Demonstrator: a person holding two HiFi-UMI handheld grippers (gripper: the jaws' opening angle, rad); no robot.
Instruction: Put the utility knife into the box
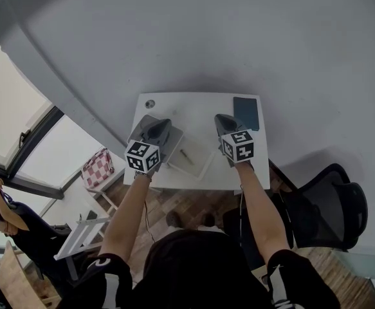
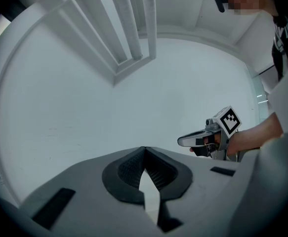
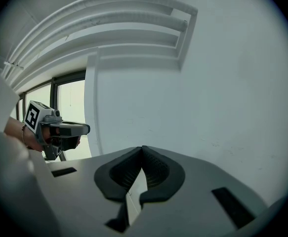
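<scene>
From the head view I see a small white table [image 1: 174, 105] far below, with a shallow white box [image 1: 197, 163] on it. A thin pale object [image 1: 186, 156] lies inside the box; I cannot tell whether it is the utility knife. My left gripper [image 1: 161, 124] hovers over the box's left side and my right gripper [image 1: 220, 120] over the table's right half. Both gripper views point at the wall and ceiling. The left gripper [image 2: 144, 149] is shut with nothing in it. The right gripper [image 3: 143, 148] is shut and empty too. Each sees the other gripper [image 2: 203, 139] [image 3: 67, 130] beside it.
A dark teal flat object [image 1: 246, 112] lies at the table's back right corner, and a small round thing [image 1: 150, 103] at its back left. A black office chair [image 1: 332, 205] stands to the right, a red-checked seat [image 1: 97, 169] and white frame [image 1: 78, 237] to the left.
</scene>
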